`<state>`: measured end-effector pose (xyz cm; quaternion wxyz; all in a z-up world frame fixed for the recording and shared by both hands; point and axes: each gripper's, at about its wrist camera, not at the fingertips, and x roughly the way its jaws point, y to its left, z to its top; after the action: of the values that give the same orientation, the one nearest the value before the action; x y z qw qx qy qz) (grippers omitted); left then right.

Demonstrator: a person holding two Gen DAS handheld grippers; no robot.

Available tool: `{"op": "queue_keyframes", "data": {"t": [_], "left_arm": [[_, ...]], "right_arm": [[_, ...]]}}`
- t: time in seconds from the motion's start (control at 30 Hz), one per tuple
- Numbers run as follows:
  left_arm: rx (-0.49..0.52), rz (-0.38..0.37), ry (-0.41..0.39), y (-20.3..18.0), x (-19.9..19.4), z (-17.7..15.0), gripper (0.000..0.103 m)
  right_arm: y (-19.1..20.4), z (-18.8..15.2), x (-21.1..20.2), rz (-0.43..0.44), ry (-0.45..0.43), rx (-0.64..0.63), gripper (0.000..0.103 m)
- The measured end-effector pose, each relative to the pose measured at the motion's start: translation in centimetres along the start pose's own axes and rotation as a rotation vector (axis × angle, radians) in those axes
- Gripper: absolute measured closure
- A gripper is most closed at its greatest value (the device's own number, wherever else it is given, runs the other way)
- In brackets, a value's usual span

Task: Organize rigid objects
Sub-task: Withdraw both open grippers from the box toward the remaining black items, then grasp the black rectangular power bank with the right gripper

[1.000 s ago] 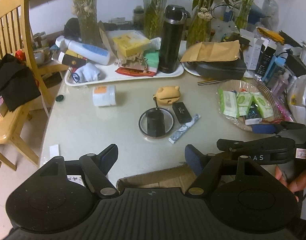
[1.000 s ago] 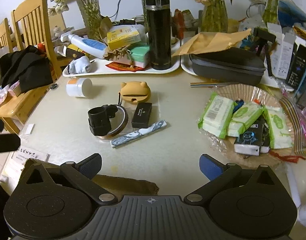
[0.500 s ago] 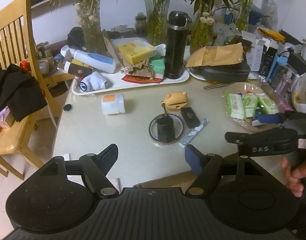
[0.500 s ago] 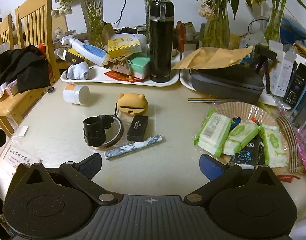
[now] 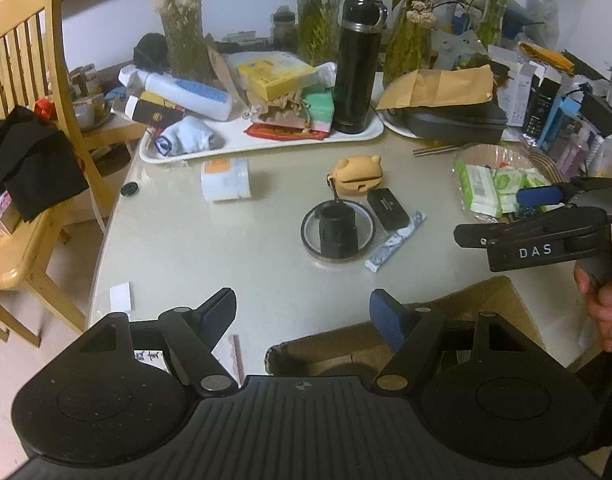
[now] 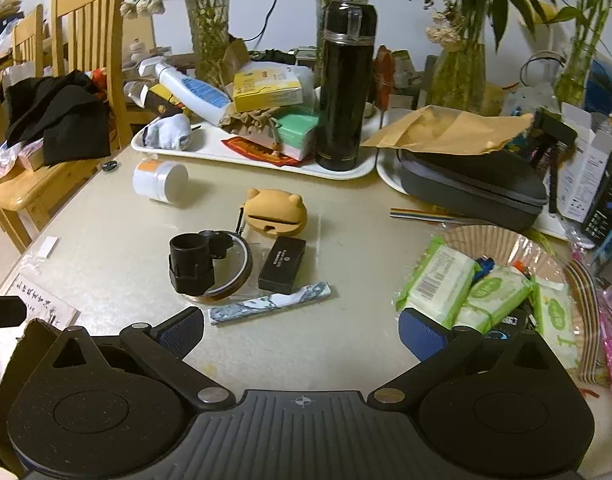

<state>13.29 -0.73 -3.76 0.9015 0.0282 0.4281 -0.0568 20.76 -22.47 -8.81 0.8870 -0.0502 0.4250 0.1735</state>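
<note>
- From my left wrist camera: my left gripper (image 5: 301,312) hangs over the near edge of the table (image 5: 185,248) with its jaws spread wide and nothing between them.
- Ahead of it, a black cylinder (image 5: 338,236) stands upright inside a tape ring (image 5: 312,240). A small black box (image 5: 387,208) lies just beside the ring, and a marbled stick (image 5: 396,242) lies next to that box.
- A yellow bear-shaped case (image 5: 358,170) sits behind them, and a white jar (image 5: 225,180) lies on its side well to the left.
- My right gripper (image 5: 542,208) shows at the right edge of this view, above the wet-wipe packs (image 5: 482,190).
- From my right wrist camera: my right gripper (image 6: 301,332) is also wide open and empty, over the table's near edge.
- The black cylinder (image 6: 191,264) and tape ring (image 6: 241,276) lie ahead to the left, the black box (image 6: 282,265) just beside the ring, the marbled stick (image 6: 269,304) nearest my fingers.
- The bear case (image 6: 275,212) is behind; a black flask (image 6: 346,88) stands on the white tray (image 6: 209,148) beyond.
</note>
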Motion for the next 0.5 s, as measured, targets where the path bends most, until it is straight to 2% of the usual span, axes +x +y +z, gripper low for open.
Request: {"op": "queue_keyframes", "data": {"t": [0.3,0.5], "left_arm": [[-0.005,-0.005,-0.009,0.3,0.7,0.5,0.03],[-0.004,0.007,-0.012,0.8,1.5,0.8,0.03]], "right_arm": [[1.0,0.6,1.8,0.04,0.031,-0.06,0.008],[1.0,1.5,3.5,0.071,0.059,-0.056,0.013]]}}
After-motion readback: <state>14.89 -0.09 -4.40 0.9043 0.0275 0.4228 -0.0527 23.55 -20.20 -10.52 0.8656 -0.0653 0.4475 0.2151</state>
